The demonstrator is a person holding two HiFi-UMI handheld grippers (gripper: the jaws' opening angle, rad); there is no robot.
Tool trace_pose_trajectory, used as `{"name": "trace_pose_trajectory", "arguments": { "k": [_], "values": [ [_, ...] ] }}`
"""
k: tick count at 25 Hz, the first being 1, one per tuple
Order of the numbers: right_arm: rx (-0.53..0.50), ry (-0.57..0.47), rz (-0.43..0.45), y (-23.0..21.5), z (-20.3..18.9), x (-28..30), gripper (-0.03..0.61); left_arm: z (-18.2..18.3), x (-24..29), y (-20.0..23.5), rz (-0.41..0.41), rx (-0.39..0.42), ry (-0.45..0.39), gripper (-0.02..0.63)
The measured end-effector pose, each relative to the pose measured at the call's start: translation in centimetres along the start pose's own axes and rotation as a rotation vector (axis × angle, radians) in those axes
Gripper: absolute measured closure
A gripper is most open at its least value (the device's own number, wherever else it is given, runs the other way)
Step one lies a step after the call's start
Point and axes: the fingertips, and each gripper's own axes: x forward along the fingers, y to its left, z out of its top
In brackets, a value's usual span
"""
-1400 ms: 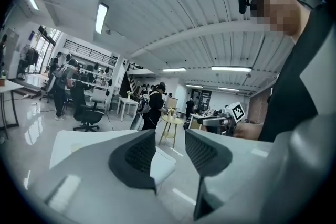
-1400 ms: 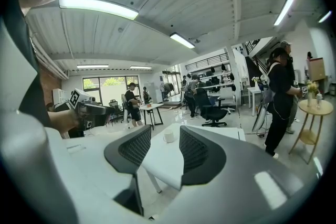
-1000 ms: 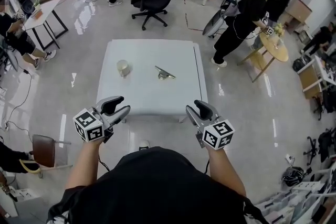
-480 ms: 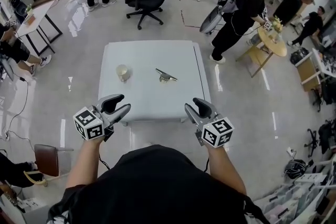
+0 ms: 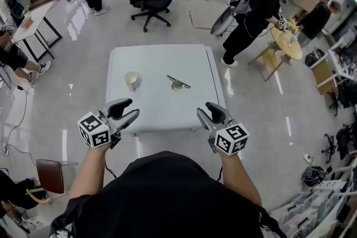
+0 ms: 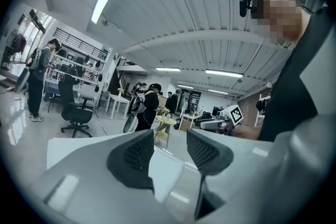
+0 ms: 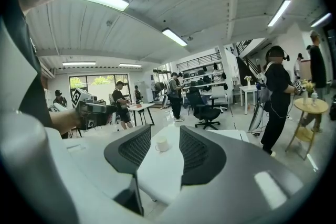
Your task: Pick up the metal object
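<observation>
Fingers (image 6: 137,153) spread on both, nothing pinched. The left gripper (image 6: 167,150) and right gripper (image 7: 160,150) have dark dimpled pads on smooth grey shells. Only the head view shows the metal object (image 5: 178,83), a thin shiny bar on a small foot, mid-way across the white square table (image 5: 162,111) and well ahead of both grippers. The right gripper view sights a pale round cup (image 7: 161,144) through its gap. The left gripper view gets just a white table corner.
</observation>
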Motion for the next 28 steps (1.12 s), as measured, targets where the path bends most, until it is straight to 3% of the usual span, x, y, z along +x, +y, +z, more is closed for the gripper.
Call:
{"name": "trace_pose_trajectory", "arguments": {
  "k": [16, 28],
  "values": [
    [-0.015, 0.008, -0.025, 1.2, 0.3, 2.2, 0.377, -0.1, -1.7, 2.2, -0.025, -0.002, -0.003, 0.416],
    [-0.022, 0.021, -0.004, 0.1, 0.9, 4.2, 0.377, 0.3, -1.9, 4.1, 0.01, -0.006, -0.011, 0.416]
  ]
}}
